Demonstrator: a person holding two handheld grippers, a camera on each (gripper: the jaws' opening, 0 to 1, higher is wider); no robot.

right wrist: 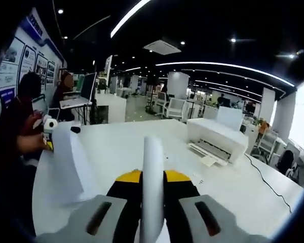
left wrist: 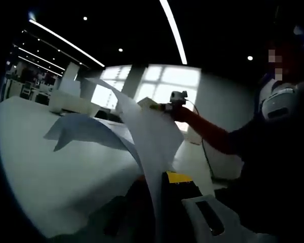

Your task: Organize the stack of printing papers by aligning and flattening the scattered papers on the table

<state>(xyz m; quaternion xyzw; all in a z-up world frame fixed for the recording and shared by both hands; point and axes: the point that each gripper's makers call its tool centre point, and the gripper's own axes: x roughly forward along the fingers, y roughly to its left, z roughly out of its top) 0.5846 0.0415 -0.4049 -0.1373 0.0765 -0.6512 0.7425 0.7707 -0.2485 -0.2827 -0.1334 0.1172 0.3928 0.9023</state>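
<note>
A sheaf of white printing paper [left wrist: 152,136] is lifted off the white table [left wrist: 50,172], bowed and sagging between both grippers. In the left gripper view, my left gripper [left wrist: 157,205] is shut on its near edge, which rises edge-on between the jaws. The right gripper [left wrist: 168,106], held by a person's hand, grips the far corner. In the right gripper view, my right gripper [right wrist: 153,202] is shut on the paper [right wrist: 153,167]. The sheet curves left to the left gripper [right wrist: 49,132]. A lower part of the paper [left wrist: 86,129] droops toward the table.
A white printer [right wrist: 218,136] stands on the table [right wrist: 116,147] at the right, its cable trailing to the edge. The printer [left wrist: 71,104] sits at the far left in the left gripper view. The person's body [left wrist: 273,152] is close on the right. Desks and chairs stand beyond.
</note>
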